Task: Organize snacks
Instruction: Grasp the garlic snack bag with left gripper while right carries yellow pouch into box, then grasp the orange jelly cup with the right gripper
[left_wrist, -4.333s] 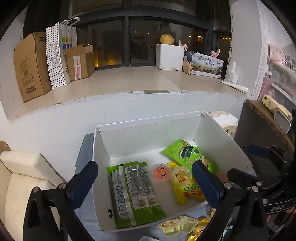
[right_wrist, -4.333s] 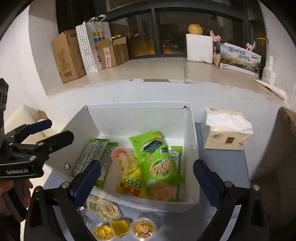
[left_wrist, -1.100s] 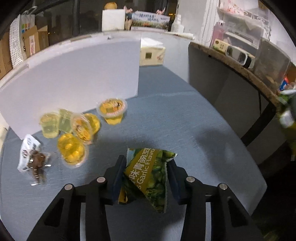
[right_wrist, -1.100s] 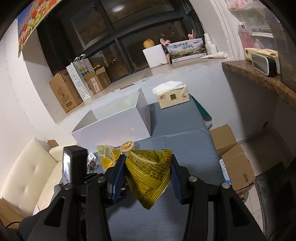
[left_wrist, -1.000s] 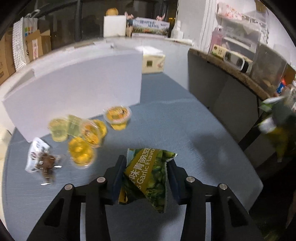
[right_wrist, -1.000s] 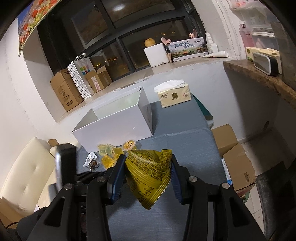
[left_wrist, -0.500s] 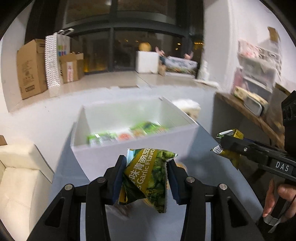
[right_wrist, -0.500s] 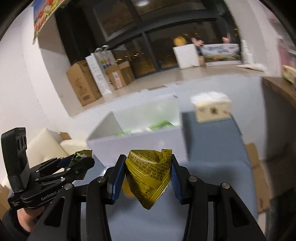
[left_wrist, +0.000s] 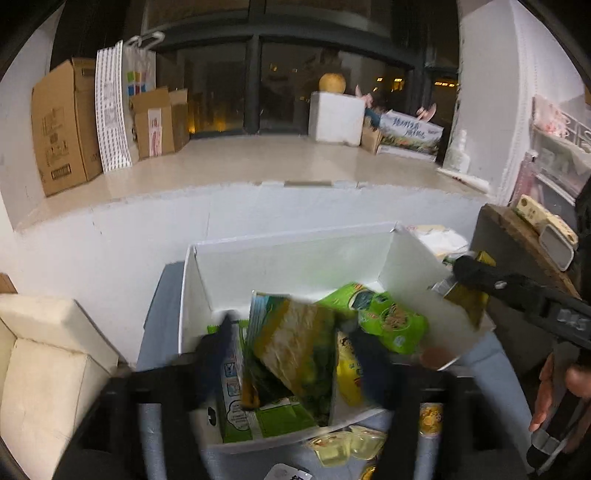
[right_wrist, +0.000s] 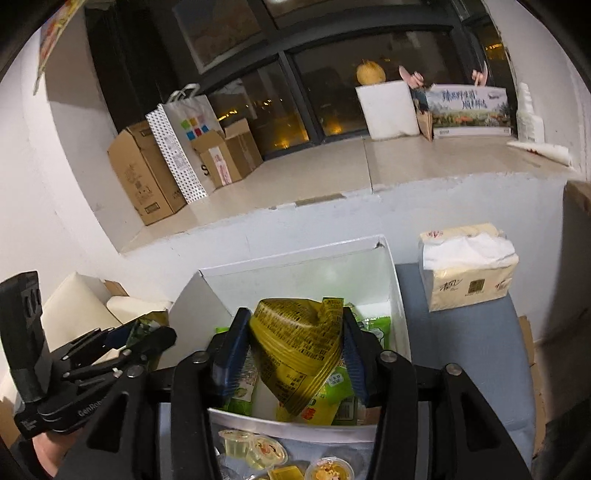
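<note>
White box (right_wrist: 397, 291) on the table, right gripper (right_wrist: 293, 354) clamped on a yellow snack bag (right_wrist: 295, 347) above its near edge, left gripper (left_wrist: 295, 354) blurred, spread open, green snack bag (left_wrist: 291, 347) loose between its fingers over the box, jelly cups (right_wrist: 255, 448) just outside the front wall.

Dim, fisheye-warped, motion-blurred foreground

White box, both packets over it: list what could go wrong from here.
1. The white box already holds a pile of snacks. The yellow packet, clamped in the right gripper, could land on top and slide over the near wall onto the jelly cups.
2. The green packet looks tilted and blurred between the left gripper's fingers, so it may fall crooked.
3. Both grippers crowd the box and could bump.
</note>
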